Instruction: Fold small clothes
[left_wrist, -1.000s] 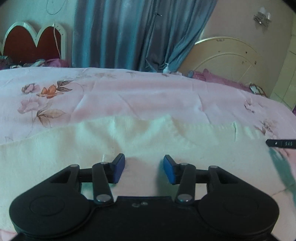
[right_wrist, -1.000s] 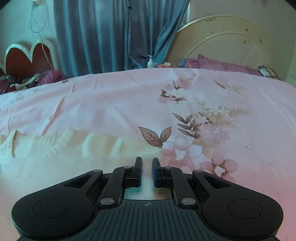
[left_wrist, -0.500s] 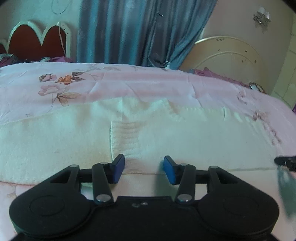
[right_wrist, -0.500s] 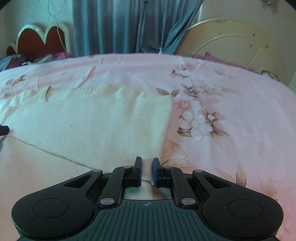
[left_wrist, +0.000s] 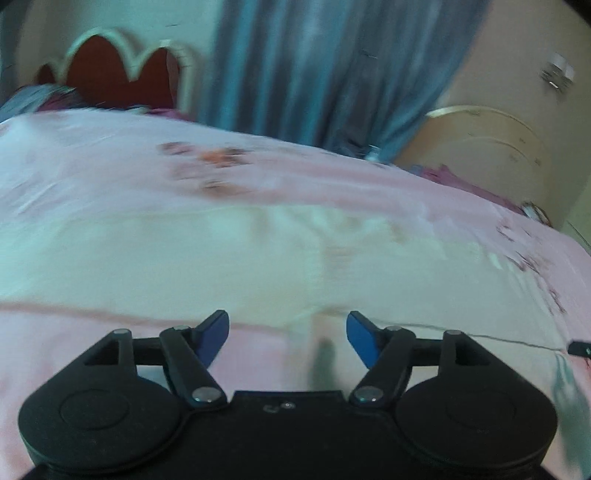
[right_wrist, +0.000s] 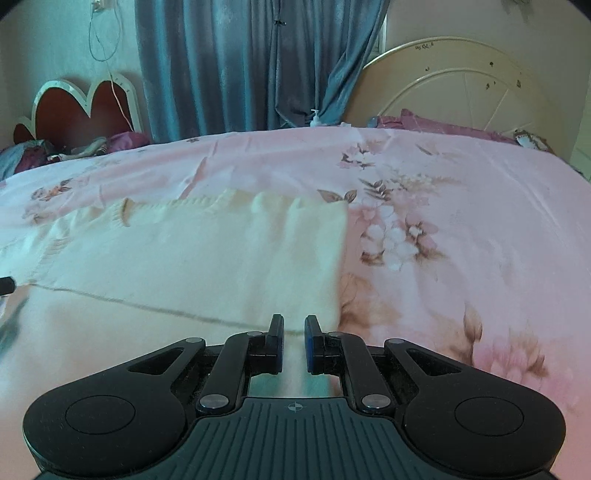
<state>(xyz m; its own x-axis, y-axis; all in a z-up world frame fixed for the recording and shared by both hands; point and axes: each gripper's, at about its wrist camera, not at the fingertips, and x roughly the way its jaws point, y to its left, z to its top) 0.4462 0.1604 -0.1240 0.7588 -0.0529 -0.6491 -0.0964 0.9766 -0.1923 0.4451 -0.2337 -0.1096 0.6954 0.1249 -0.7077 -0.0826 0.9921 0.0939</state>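
Cream knitted garment (right_wrist: 192, 266), folded over on itself, is lying flat across a pink floral bedsheet (right_wrist: 461, 229) on the bed. Right gripper (right_wrist: 294, 343) is pinching the garment's near edge between jaws standing almost closed, while the left gripper (left_wrist: 288, 341) is opening, its blue pads (left_wrist: 360, 341) spreading wide with apparently nothing clamped, though that view is blurred. Blue curtain (right_wrist: 236, 66) and cream headboard (right_wrist: 461, 88) are standing behind.
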